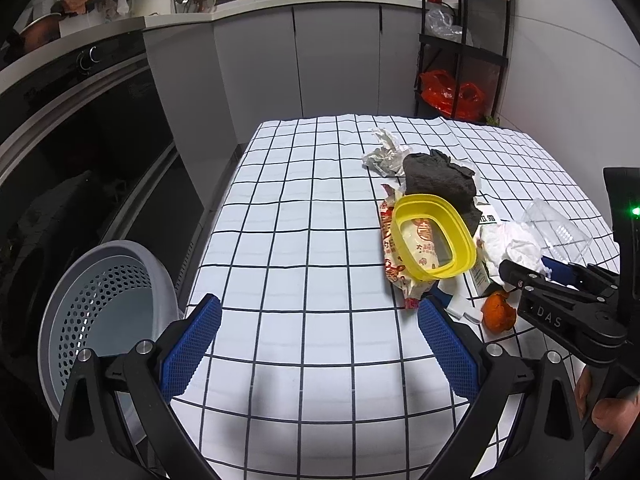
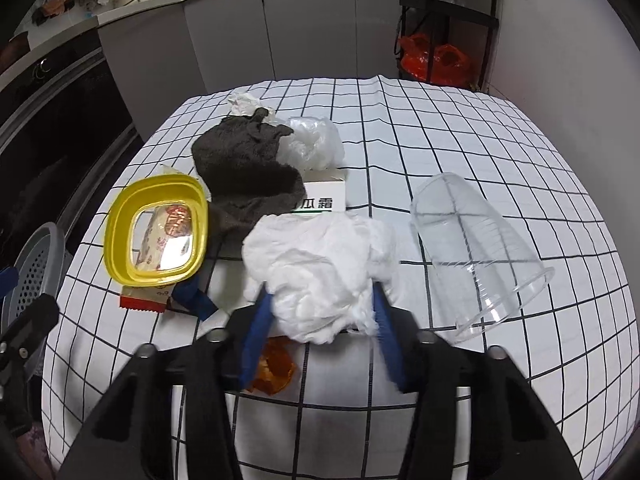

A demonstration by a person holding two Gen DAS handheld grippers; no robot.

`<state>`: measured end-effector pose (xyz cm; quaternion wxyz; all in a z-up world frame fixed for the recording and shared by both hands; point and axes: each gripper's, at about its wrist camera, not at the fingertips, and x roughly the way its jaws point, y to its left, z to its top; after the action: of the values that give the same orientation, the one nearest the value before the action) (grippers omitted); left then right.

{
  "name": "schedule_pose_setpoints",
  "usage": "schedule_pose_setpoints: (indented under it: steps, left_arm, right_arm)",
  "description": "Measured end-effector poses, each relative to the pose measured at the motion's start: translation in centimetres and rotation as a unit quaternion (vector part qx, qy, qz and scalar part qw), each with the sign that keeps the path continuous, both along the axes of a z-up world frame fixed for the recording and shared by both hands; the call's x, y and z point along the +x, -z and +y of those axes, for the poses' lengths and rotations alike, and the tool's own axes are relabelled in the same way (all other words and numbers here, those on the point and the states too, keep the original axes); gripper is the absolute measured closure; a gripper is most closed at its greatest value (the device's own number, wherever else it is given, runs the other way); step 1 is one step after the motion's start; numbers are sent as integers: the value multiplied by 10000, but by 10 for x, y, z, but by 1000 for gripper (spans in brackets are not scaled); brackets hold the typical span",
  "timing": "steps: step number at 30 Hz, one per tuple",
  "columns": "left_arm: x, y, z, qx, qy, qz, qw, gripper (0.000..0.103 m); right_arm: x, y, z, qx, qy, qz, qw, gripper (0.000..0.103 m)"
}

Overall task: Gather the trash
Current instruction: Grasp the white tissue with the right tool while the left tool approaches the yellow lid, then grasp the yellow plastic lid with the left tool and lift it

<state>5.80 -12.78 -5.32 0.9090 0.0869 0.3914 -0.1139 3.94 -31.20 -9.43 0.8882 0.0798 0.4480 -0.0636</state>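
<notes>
A crumpled white tissue [image 2: 320, 264] lies in the middle of the checked tablecloth [image 2: 440, 140]. My right gripper [image 2: 322, 294] is shut on it, one blue pad pressing each side. Around the tissue lie a clear plastic cup [image 2: 476, 248] on its side, a yellow lid [image 2: 156, 232] over a snack wrapper [image 1: 394, 272], a dark cloth [image 2: 244, 172], a white box [image 2: 324, 196] and an orange peel [image 2: 276, 368]. My left gripper [image 1: 319, 304] hovers open over bare cloth to the left of the pile, with nothing between its fingers.
A grey perforated basket [image 1: 108, 300] stands below the table's left edge. Crumpled paper [image 1: 384, 152] and a clear plastic bag [image 2: 312, 144] lie at the back of the pile. Kitchen cabinets, an oven and a black shelf rack [image 1: 464, 40] surround the table.
</notes>
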Motion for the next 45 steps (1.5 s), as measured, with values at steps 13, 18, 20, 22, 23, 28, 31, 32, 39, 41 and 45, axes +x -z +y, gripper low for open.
schedule_pose_setpoints:
  steps: [13,18,20,22,23,28,31,32,39,41,45]
  left_arm:
    - [-9,3,-26,18,217,-56,9997,7]
    - [-1,1,-38,-184,168,53,9997,7]
    - [4,1,-44,-247,156,80,9995,7]
    - [10,4,-54,-213,170,100,9996,7]
    - [12,7,-59,-179,173,117,9996,7]
    - [26,17,-75,-152,159,271,9994,7]
    - [33,23,-83,-90,131,336,9993,7]
    - [36,25,-86,-46,122,361,9993,7]
    - [54,39,-100,73,31,566,9984,8]
    - [55,39,-99,21,35,543,9985,10]
    - [52,39,-100,71,123,516,9986,34]
  right_arm:
    - [-22,-33,-18,638,-19,-530,9966,91]
    - [-33,-56,-33,769,104,-898,9929,91]
    - [-37,-62,-40,875,171,-983,9912,92]
    - [-39,-65,-46,941,253,-1039,9898,92]
    - [-41,-67,-50,997,290,-1067,9889,92]
    - [-42,-68,-63,1203,432,-1128,9854,92]
    - [-41,-66,-69,1334,483,-1112,9836,92]
    - [-40,-66,-69,1362,495,-1116,9831,92]
    - [-40,-71,-67,1414,449,-1189,9818,92]
    - [-40,-71,-66,1402,436,-1181,9821,92]
    - [-37,-69,-66,1411,440,-1164,9822,92]
